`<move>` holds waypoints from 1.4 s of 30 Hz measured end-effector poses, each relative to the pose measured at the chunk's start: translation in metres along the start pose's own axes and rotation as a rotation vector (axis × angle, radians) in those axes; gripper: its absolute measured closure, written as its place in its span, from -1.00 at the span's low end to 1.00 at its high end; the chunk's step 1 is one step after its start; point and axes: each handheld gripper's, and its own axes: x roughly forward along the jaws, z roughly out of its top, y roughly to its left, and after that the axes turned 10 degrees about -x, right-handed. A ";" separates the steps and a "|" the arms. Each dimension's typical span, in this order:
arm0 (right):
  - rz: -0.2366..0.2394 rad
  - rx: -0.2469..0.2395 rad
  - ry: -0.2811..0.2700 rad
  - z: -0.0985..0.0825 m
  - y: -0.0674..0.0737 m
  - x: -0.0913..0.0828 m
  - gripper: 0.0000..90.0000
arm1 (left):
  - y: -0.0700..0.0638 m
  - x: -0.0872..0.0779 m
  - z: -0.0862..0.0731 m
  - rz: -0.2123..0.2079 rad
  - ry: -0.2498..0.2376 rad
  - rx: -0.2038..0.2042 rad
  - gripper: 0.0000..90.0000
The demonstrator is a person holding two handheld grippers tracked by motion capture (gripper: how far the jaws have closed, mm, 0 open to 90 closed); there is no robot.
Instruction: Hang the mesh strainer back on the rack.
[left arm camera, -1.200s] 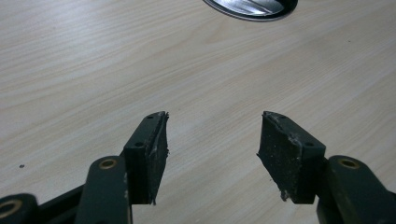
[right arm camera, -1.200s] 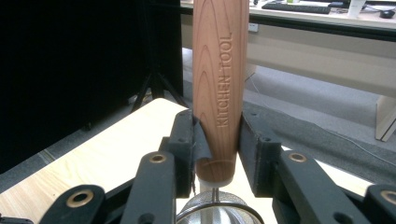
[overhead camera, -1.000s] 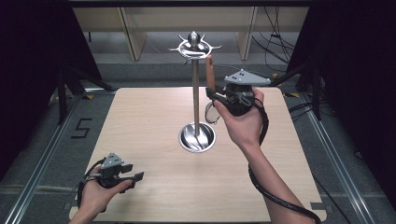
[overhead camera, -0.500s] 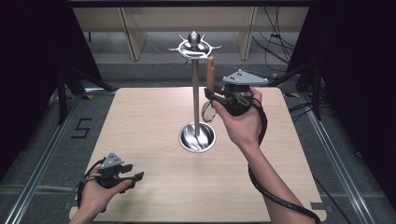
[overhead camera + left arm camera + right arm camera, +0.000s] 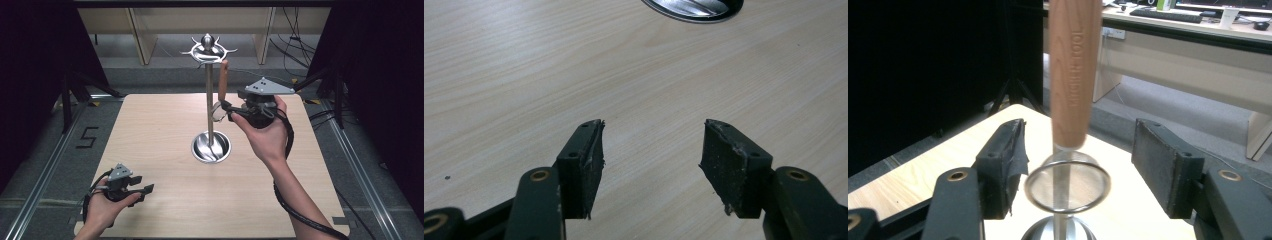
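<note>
A utensil with a wooden handle (image 5: pixel 223 80) and a metal ring (image 5: pixel 218 113) at its lower end hangs upright beside the pole of a metal stand (image 5: pixel 209 100), its top up at the hook crown (image 5: pixel 207 47). My right gripper (image 5: pixel 228 111) is level with the ring. Its jaws have just been opening, and they now stand wide on either side of the handle (image 5: pixel 1073 75) and ring (image 5: pixel 1068 186) without touching them. My left gripper (image 5: pixel 144 190) rests low at the near left of the table, open and holding nothing (image 5: pixel 651 150).
The stand's round shiny base (image 5: pixel 211 147) sits mid-table, and its rim (image 5: pixel 694 6) lies just ahead of the left gripper. The wooden tabletop (image 5: pixel 150 130) has dark floor rails on both sides. Shelving and cables lie beyond the far edge.
The right gripper's jaws have spread apart and let go of the utensil, which stays hanging by the stand. The left hand has not moved.
</note>
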 end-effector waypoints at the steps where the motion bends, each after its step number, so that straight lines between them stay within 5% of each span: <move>1: -0.008 -0.012 -0.009 -0.002 -0.002 -0.002 -0.15 | 0.000 0.000 0.000 0.007 0.004 0.002 -0.09; 16: -0.018 0.046 0.028 -0.044 -0.020 -0.038 -0.21 | 0.000 0.000 0.000 0.005 0.002 0.008 -0.09; 24: -0.059 0.078 0.094 -0.077 -0.032 -0.061 -0.15 | 0.001 0.001 0.000 0.007 0.001 0.008 -0.09; 42: -0.075 0.160 0.209 -0.156 -0.037 -0.073 -0.04 | 0.001 0.002 0.000 0.007 0.014 0.004 -0.09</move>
